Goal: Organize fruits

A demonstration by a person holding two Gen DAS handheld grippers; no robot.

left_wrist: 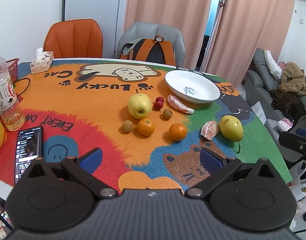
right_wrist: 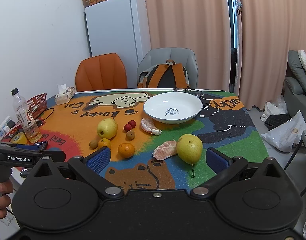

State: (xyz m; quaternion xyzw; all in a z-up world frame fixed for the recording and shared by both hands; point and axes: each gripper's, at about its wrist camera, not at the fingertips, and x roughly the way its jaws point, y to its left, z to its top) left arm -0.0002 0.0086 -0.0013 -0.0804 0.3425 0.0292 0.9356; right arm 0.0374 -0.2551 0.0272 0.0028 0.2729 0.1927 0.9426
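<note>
An empty white plate (left_wrist: 210, 81) (right_wrist: 151, 103) sits at the far right of the colourful mat. In front of it lie a yellow pear (left_wrist: 139, 105) (right_wrist: 107, 128), two red berries (left_wrist: 159, 102) (right_wrist: 129, 125), two brown longans (left_wrist: 167, 113) (left_wrist: 127, 126), two mandarins (left_wrist: 146, 127) (left_wrist: 177, 131), two peeled citrus segments (left_wrist: 180, 104) (left_wrist: 210, 129) and a second pear (left_wrist: 231, 128) (right_wrist: 189, 148). My left gripper (left_wrist: 151, 157) is open and empty, near the mat's front. My right gripper (right_wrist: 158, 157) is open and empty, just short of the second pear.
A phone (left_wrist: 29, 148), a bottle (left_wrist: 5, 92), a tissue box (left_wrist: 42, 62) and a red basket (left_wrist: 13, 66) stand on the left. Glasses (right_wrist: 188, 91) lie behind the plate. Two chairs (left_wrist: 73, 39) and a backpack (left_wrist: 151, 50) stand beyond the table's far edge.
</note>
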